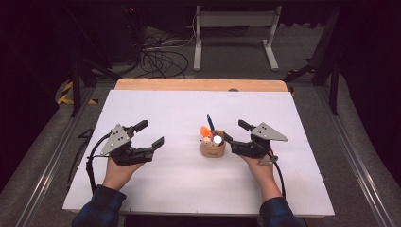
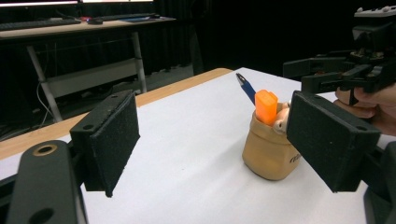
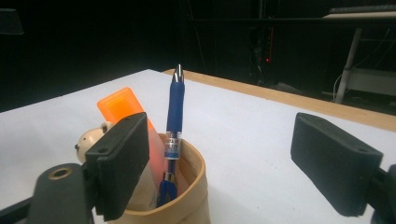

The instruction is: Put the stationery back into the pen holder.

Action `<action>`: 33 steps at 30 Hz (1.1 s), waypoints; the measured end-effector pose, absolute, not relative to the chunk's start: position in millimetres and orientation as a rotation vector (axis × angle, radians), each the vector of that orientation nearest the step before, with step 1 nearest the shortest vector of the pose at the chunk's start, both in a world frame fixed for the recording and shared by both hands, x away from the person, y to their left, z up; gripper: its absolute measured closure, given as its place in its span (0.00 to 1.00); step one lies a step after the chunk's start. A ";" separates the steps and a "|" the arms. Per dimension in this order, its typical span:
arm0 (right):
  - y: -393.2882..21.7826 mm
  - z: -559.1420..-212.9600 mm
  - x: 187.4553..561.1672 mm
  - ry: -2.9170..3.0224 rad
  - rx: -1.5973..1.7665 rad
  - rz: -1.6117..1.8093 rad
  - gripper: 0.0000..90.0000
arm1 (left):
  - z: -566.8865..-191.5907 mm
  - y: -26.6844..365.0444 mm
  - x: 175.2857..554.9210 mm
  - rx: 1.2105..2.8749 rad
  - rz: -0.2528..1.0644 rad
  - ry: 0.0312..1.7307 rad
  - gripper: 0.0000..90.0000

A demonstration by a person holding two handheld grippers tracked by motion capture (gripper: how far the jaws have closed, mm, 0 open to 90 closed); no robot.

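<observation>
One tan holder (image 1: 213,150) standing on one white table (image 1: 161,189). Sitting inside holder: one blue pen (image 3: 174,122), one orange block (image 2: 266,107), one small cream figure (image 3: 89,138), one white round item (image 1: 217,139). Two grippers showing: left gripper (image 1: 152,135), right gripper (image 1: 235,131).

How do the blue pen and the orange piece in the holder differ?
The blue pen is thin and round with a metal tip, and it rises above everything else in the tan holder. The orange piece is flat, broad, translucent and shorter. Both stand leaning in the same holder.

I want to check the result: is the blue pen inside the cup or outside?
Inside: the blue pen stands in the tan cup, tip end up.
</observation>
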State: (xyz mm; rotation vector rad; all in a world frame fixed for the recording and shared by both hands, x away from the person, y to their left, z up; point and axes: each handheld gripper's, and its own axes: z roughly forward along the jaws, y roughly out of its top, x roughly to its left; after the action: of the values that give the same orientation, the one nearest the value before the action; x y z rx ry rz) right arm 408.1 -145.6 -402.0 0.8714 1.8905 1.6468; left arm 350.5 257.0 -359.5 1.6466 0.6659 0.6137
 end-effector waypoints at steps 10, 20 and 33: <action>-149.4 -392.8 399.7 1.882 0.845 1.640 0.14 | -361.3 260.9 350.0 1.652 0.613 0.671 0.19; -159.5 -385.4 393.2 1.840 0.848 1.655 0.07 | -359.8 265.9 347.9 1.652 0.621 0.674 0.18; -181.2 -378.1 383.5 1.784 0.891 1.670 0.00 | -359.3 276.0 347.5 1.649 0.618 0.687 0.14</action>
State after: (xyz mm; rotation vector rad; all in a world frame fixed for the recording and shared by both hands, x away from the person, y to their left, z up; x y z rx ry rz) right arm 383.5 -181.2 -378.1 0.8906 1.7843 1.6699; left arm 347.5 276.0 -359.3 1.6489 0.6870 0.6176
